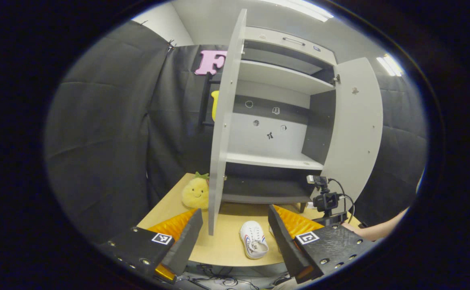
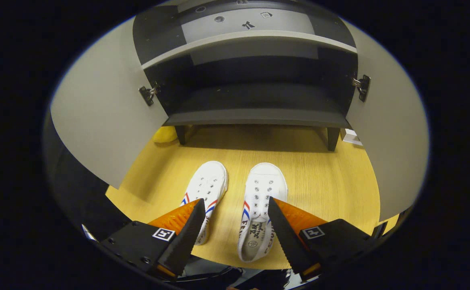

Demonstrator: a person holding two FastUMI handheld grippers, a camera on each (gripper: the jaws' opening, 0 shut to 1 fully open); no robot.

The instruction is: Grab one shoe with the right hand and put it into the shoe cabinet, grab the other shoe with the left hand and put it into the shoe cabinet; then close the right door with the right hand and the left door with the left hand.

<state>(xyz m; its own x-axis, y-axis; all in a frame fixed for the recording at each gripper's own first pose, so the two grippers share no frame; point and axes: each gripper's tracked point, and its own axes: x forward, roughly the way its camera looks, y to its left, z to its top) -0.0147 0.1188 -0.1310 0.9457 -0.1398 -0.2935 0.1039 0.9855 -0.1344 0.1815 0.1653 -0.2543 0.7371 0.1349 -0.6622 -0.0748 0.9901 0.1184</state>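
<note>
Two white shoes with red and blue stripes lie side by side on the wooden table [image 2: 331,177], toes toward the shoe cabinet [image 2: 255,117]. My right gripper [image 2: 235,199] hovers open over their heels; the right shoe [image 2: 262,189] lies between its fingers and the left shoe [image 2: 210,186] by the left finger. Both cabinet doors, the left door [image 2: 106,121] and the right door [image 2: 392,133], stand wide open. My left gripper [image 1: 235,208] is held open farther back, with one shoe [image 1: 254,240] between its fingers in the picture. The cabinet's [image 1: 275,161] shelves are bare.
A yellow plush toy [image 1: 196,192] sits on the table left of the cabinet, behind the left door [image 1: 223,129]. The right gripper's camera body [image 1: 326,200] and a person's forearm [image 1: 380,229] are at the right, in front of the right door [image 1: 355,121]. Cables lie below the table's front edge.
</note>
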